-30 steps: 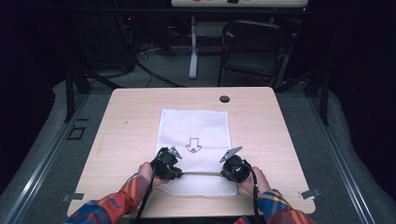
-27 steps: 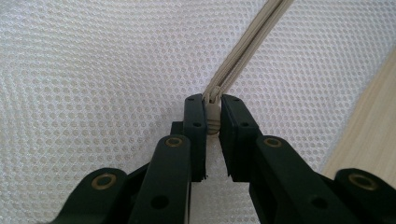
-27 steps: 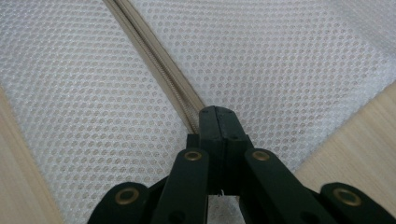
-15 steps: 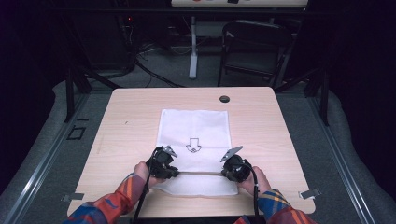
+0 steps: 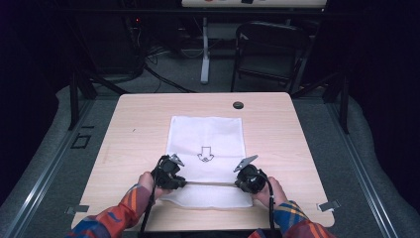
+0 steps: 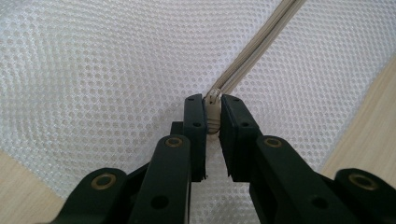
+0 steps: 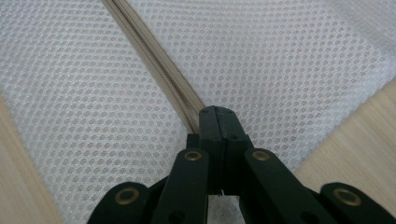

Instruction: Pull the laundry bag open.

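A white mesh bag (image 5: 205, 136) with a printed arrow lies flat on the wooden table (image 5: 133, 134). A beige zipper (image 5: 210, 183) runs across the bag near its front edge. My left gripper (image 5: 183, 182) is at the zipper's left part. In the left gripper view my left gripper (image 6: 212, 106) pinches the small zipper pull (image 6: 213, 112) on the zipper (image 6: 252, 60). My right gripper (image 5: 237, 183) is at the zipper's right end. In the right gripper view my right gripper (image 7: 218, 114) is shut on the zipper tape (image 7: 149, 51), with mesh (image 7: 289, 56) on both sides.
A round black grommet (image 5: 238, 105) sits in the table near its far edge. Beyond the table stand a dark chair (image 5: 272, 49) and a white post (image 5: 204, 54). Bare wood lies left and right of the bag.
My left gripper has slid a little to the left along the zipper with the pull in it. The right gripper has stayed in place.
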A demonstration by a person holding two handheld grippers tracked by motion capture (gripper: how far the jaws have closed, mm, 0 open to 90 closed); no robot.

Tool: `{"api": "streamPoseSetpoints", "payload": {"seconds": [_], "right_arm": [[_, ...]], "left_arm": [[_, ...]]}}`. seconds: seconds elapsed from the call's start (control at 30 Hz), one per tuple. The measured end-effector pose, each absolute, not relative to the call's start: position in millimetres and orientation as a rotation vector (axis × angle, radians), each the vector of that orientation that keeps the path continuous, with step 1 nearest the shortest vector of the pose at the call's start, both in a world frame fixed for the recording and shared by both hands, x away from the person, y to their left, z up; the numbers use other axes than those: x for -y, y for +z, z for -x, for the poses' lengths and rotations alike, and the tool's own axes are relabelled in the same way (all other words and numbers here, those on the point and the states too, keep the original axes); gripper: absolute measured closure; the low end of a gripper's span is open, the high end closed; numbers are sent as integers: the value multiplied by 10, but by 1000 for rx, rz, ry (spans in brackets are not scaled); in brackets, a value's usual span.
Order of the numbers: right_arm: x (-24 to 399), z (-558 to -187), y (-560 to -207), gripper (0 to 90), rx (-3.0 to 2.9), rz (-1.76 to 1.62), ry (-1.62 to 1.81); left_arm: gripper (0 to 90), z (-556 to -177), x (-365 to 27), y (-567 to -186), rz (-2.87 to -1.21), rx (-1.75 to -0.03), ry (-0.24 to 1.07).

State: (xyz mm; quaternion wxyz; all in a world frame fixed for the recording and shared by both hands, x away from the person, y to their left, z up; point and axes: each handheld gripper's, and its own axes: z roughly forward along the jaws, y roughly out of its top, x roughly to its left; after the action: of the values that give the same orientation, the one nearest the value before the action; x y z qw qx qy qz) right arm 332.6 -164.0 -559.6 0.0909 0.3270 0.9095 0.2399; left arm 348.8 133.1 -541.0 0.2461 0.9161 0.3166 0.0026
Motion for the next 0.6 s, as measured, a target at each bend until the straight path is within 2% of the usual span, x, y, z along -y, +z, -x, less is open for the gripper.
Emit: {"api": "streamPoseSetpoints", "payload": {"seconds": [0.6], "right_arm": [[1643, -3328, -5590, 900, -2703, -969, 699]], "left_arm": [[806, -3489, -1509, -5367, -2481, -904, 25]]}}
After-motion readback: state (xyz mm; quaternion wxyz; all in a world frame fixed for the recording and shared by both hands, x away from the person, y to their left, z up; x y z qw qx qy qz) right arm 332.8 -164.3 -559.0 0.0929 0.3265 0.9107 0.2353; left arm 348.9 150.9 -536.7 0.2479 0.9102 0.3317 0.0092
